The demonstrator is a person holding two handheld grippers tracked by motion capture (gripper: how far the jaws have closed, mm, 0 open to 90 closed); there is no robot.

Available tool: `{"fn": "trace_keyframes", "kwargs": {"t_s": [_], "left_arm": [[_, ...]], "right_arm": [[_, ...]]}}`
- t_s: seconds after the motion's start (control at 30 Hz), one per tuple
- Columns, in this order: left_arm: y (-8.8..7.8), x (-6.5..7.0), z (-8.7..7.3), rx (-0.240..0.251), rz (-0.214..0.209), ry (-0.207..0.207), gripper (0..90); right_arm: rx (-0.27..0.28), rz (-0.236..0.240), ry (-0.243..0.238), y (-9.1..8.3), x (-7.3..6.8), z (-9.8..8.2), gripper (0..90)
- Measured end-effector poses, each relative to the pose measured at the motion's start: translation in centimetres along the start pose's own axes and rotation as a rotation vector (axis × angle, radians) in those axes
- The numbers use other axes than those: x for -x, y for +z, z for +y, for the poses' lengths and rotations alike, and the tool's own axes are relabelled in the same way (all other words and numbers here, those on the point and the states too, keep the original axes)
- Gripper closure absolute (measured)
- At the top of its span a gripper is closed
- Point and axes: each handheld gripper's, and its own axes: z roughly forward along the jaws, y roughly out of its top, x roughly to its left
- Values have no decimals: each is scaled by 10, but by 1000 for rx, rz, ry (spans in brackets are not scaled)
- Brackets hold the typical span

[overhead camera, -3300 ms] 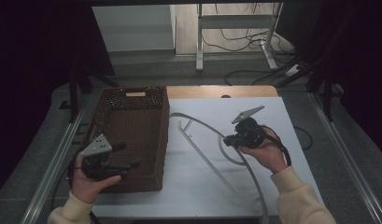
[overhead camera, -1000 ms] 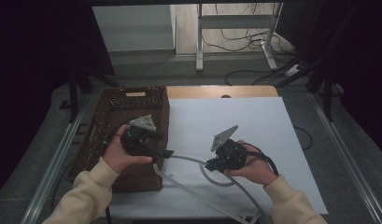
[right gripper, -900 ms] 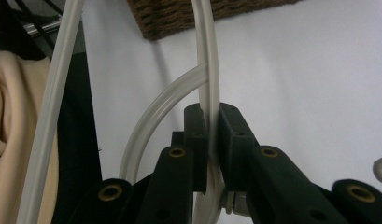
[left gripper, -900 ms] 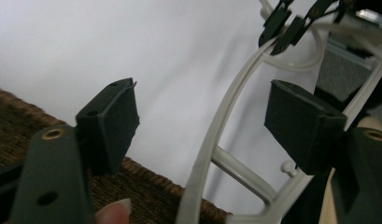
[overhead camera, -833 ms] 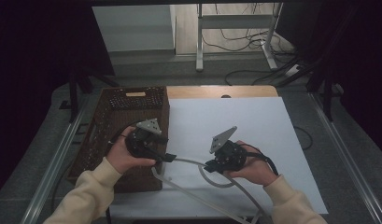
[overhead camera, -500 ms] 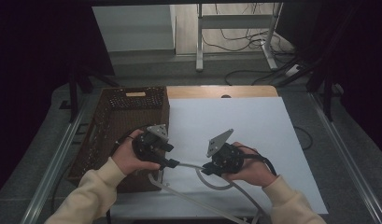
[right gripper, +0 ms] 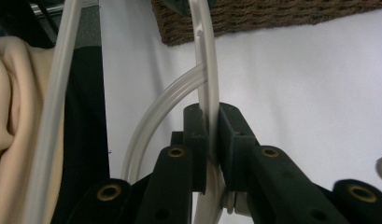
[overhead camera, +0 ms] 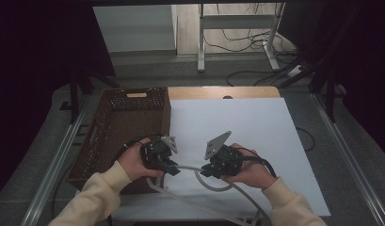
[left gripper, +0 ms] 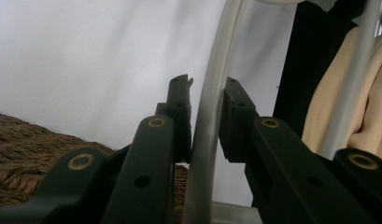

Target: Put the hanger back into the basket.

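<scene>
This looks like a lab or test room set up for recording. The bench (overhead camera: 256,117) is covered with a plain white sheet and flanked by metal rails (overhead camera: 58,165). Beyond it, loose cables (overhead camera: 256,44) trail across a bare floor around a metal stand (overhead camera: 237,28), with dark surroundings.

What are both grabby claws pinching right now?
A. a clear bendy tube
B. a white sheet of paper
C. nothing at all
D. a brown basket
A: the left gripper and the right gripper each have their black jaws pressed on the clear tube, which bends between the two hands beside the brown basket.
</scene>
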Motion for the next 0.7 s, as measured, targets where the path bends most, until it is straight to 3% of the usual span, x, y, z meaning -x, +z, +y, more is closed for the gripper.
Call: {"fn": "trace_keyframes", "kwargs": {"t_s": [0.03,0.1,0.13,0.23,0.27,0.3,0.33,0.47,0.53,0.63,0.7], "left_arm": [[-3,2,0,16,-32,13,792],[-5,3,0,39,-34,9,804],[-10,4,-1,68,-21,6,808],[-14,5,-3,100,-22,-1,808],[-17,5,-5,137,-12,-24,808],[-17,5,-5,137,-12,-24,808],[-20,4,-7,149,0,-29,808],[-26,3,-13,185,26,-35,808],[-29,3,-16,205,34,-44,808],[-33,3,-20,224,38,-52,807],[-40,3,-25,260,45,-67,807]], "right_arm": [[-4,-8,7,0,1,0,788],[-5,-11,18,0,2,-1,779],[19,-15,57,-1,5,-2,763],[45,-6,71,-4,7,-2,749],[69,-14,95,-9,8,-2,652],[69,-14,95,-9,8,-2,652],[97,-19,130,-13,11,-2,566],[210,25,214,-26,19,-5,366],[248,14,249,-36,24,-7,283],[291,1,281,-46,29,-12,255],[388,-26,331,-62,35,-23,205]]}}
